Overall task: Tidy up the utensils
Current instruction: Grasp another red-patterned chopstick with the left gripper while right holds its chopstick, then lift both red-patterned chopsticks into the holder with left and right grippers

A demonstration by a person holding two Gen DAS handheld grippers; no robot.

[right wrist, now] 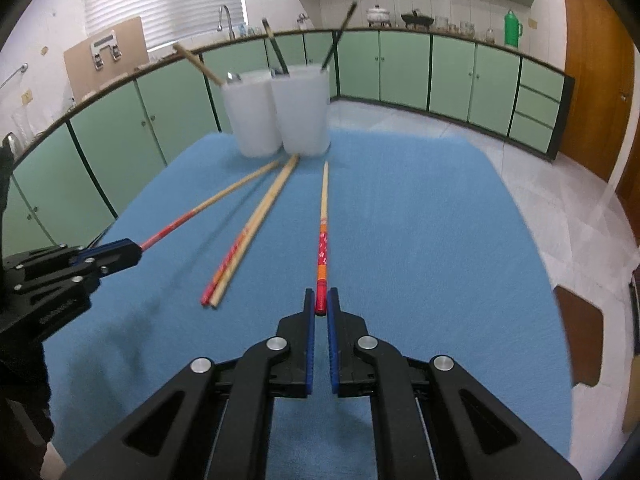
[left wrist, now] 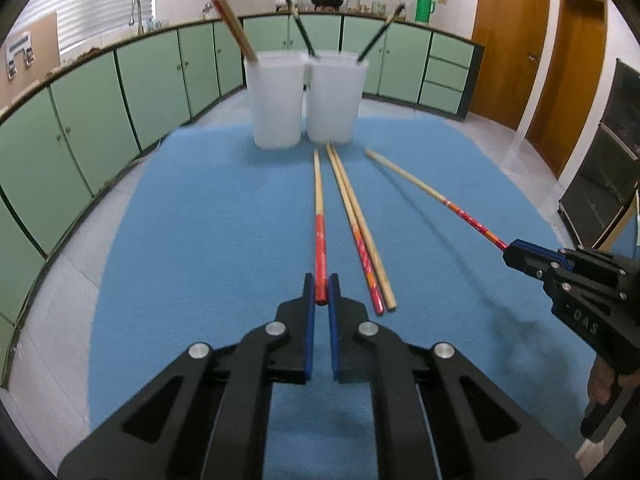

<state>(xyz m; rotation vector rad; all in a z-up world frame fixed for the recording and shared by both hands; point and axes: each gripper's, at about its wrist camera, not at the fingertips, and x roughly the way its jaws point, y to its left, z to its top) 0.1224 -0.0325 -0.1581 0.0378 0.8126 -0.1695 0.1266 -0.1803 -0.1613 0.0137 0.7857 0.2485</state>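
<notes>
My left gripper is shut on the red end of a chopstick that points at two white tubs. My right gripper is shut on the red end of another chopstick; it shows at the right of the left wrist view. The left gripper shows at the left of the right wrist view. A pair of chopsticks lies loose on the blue mat between them. The tubs hold a wooden chopstick and dark utensils.
The blue mat covers the table. Green cabinets run along the counter behind. Wooden doors stand at the right. A green thermos and pots stand on the far counter.
</notes>
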